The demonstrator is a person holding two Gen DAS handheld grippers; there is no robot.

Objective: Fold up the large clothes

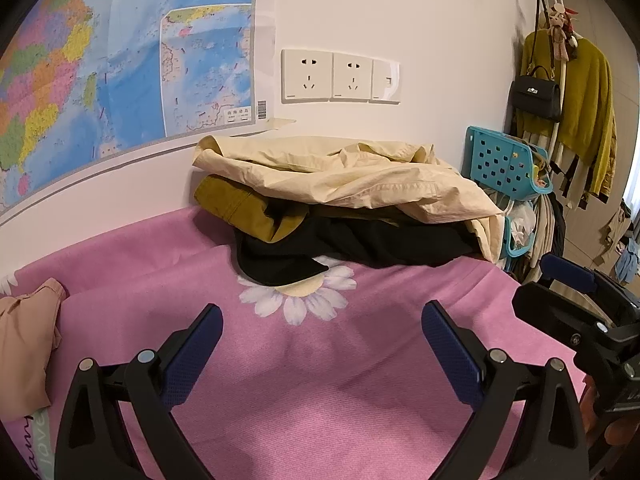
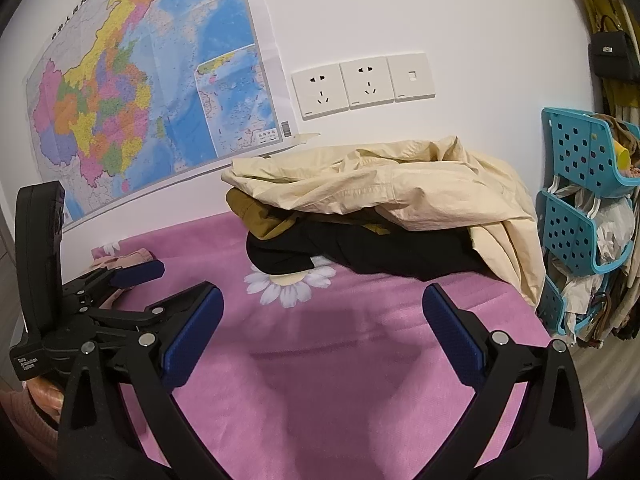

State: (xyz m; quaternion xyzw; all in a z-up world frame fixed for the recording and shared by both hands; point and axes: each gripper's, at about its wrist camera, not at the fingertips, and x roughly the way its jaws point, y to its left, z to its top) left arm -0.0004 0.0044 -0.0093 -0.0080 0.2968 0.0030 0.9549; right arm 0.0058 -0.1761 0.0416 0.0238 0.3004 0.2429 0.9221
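There, a crumpled cream cotton jacket [image 1: 340, 176] tops a heap of mustard and black garments [image 2: 360, 248] at the far side of the pink flower-print cloth [image 1: 320, 380], against the wall. Both the left gripper [image 1: 322, 330] and the right gripper [image 2: 323, 316] hover spread apart, holding nothing.

Crumpled matt cream cloth jacket [image 1: 344, 176], fuzzy pink blanket [image 1: 320, 380], glossy paper map [image 1: 120, 60]
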